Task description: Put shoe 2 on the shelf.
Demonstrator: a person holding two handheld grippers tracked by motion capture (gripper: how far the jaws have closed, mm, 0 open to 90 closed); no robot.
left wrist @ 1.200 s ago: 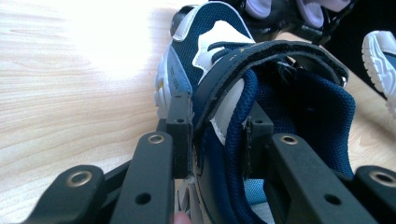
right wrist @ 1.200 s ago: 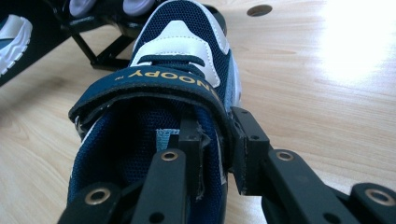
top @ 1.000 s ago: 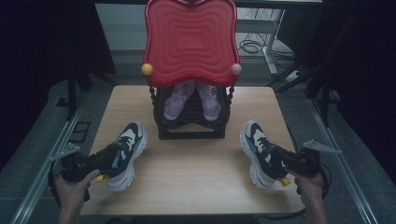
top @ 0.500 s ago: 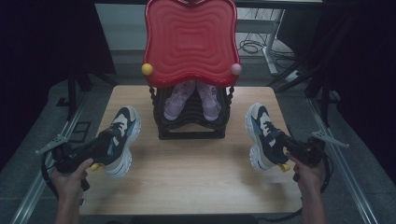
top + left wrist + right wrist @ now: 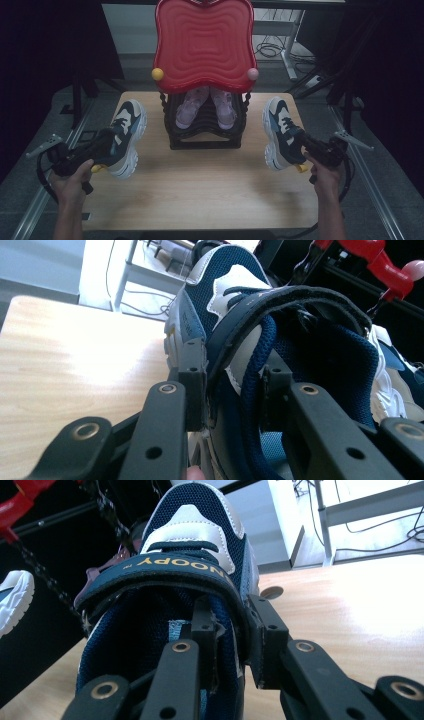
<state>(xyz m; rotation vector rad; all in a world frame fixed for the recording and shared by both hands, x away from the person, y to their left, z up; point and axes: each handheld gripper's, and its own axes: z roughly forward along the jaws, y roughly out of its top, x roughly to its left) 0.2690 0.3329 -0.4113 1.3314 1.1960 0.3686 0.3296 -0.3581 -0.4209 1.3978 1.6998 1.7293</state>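
Two navy-and-white sneakers hang lifted over the wooden table. The left sneaker is level with the left side of the black shoe rack. My left gripper is shut on its collar. In the left gripper view one jaw sits outside that sneaker and one inside, left gripper clamped on the side wall. The right sneaker hangs to the right of the rack, with my right gripper shut on it. In the right gripper view the right gripper pinches the right sneaker by its collar, under the strap.
The rack carries a red wavy top with a yellow ball and a pink ball at its lower corners. A pair of pink shoes sits inside the rack. Dark stands and cables lie beyond the table.
Both hands have risen and moved away from the front edge, so both sneakers have left the table and now hang beside the rack.
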